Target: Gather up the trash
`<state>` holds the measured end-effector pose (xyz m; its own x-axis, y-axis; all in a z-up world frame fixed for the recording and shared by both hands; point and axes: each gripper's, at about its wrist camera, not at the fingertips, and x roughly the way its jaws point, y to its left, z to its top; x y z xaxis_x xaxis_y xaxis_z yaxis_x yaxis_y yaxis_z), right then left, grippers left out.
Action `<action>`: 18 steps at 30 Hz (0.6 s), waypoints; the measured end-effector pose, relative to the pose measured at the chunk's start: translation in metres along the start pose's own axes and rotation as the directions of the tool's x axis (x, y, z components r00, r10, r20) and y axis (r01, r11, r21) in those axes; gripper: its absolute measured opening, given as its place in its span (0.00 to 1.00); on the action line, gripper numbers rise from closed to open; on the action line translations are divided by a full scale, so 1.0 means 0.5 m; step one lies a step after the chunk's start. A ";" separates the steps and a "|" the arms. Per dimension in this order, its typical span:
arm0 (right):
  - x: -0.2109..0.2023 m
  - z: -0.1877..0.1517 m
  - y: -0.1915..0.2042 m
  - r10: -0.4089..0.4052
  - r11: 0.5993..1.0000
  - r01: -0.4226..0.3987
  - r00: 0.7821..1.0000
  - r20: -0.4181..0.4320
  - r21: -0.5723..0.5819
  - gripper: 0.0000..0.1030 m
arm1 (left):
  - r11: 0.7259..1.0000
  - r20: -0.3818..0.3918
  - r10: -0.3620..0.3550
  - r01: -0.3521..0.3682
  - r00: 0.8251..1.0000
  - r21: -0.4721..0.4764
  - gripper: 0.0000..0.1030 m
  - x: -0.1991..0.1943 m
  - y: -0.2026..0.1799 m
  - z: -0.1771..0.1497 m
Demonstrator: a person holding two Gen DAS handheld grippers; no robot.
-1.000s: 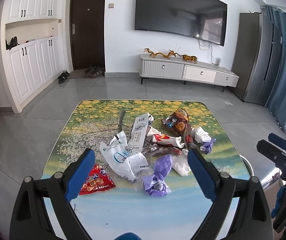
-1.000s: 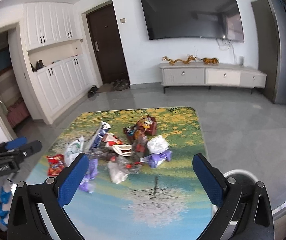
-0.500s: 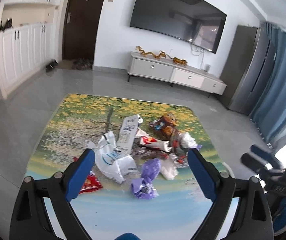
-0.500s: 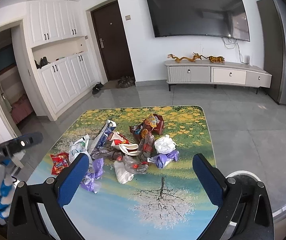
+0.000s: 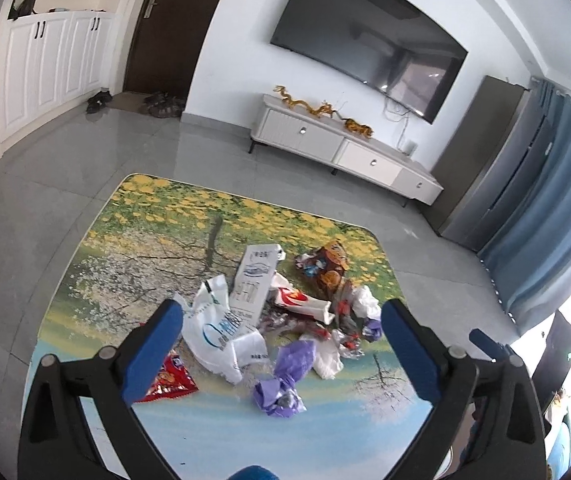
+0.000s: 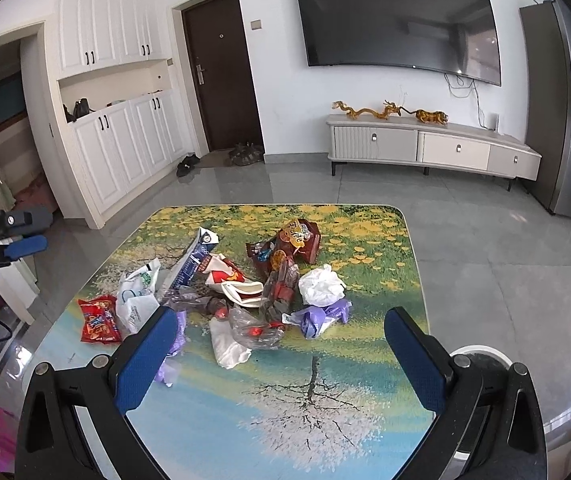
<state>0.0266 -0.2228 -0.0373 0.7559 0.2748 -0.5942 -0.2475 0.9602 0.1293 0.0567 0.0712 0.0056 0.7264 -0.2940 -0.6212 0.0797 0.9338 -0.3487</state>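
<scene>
A pile of trash lies mid-table on the printed table top (image 5: 133,264): a white plastic bag (image 5: 217,336), a white carton (image 5: 254,284), a purple wrapper (image 5: 285,376), a red snack packet (image 5: 167,380) and a brown snack bag (image 5: 329,264). My left gripper (image 5: 281,352) is open and empty, held above the near side of the pile. My right gripper (image 6: 281,356) is open and empty, above the table's near edge. In the right wrist view the pile shows the red packet (image 6: 97,320), a crumpled white bag (image 6: 321,286) and a clear bottle (image 6: 253,328).
A round white bin (image 6: 481,360) stands by the table's right near corner. A TV cabinet (image 6: 425,148) and white cupboards (image 6: 117,152) line the walls across a grey tiled floor. The left gripper also shows at the left edge of the right wrist view (image 6: 13,232).
The left view has tilted and shifted, so the pile sits lower and nearer between its fingers. The right gripper has edged closer to the table. Both stay open.
</scene>
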 end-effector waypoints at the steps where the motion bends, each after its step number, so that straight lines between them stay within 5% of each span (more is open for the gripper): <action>1: 0.004 -0.001 -0.002 0.001 1.000 -0.001 1.000 -0.004 0.003 1.00 | 1.000 -0.004 0.017 -0.017 1.000 -0.004 0.98 0.004 0.001 0.005; 10: 0.022 -0.006 -0.017 -0.005 1.000 0.005 1.000 -0.020 0.018 1.00 | 0.999 -0.047 0.013 -0.014 0.999 -0.032 0.98 0.030 0.018 0.019; 18: 0.027 -0.010 -0.050 -0.028 0.999 0.029 0.999 -0.021 0.038 1.00 | 0.998 0.042 0.027 -0.025 0.999 -0.052 0.98 0.017 0.049 0.011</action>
<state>0.0402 -0.2433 -0.0526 0.7496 0.2470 -0.6141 -0.2028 0.9689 0.1421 0.0683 0.0927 -0.0044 0.7561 -0.2595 -0.6008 0.0254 0.9290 -0.3692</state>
